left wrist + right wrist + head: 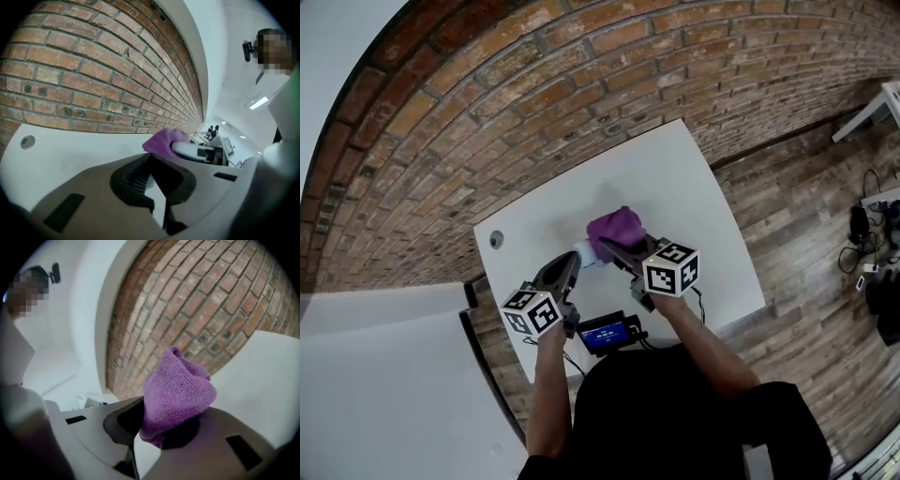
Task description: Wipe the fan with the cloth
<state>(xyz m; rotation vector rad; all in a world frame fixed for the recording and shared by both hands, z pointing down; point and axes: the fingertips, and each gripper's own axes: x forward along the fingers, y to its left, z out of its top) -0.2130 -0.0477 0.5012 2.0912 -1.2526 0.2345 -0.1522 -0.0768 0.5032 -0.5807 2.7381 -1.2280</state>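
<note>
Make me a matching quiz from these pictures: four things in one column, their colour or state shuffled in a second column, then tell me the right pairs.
Things:
1. cloth
2. table
3. left gripper
4. small screen

Descriptions:
A. white top
B. jaws shut
C. purple, clamped in the right gripper
D. glowing blue, at the table's near edge

Pairs: 1-C, 2-A, 3-B, 4-D
</note>
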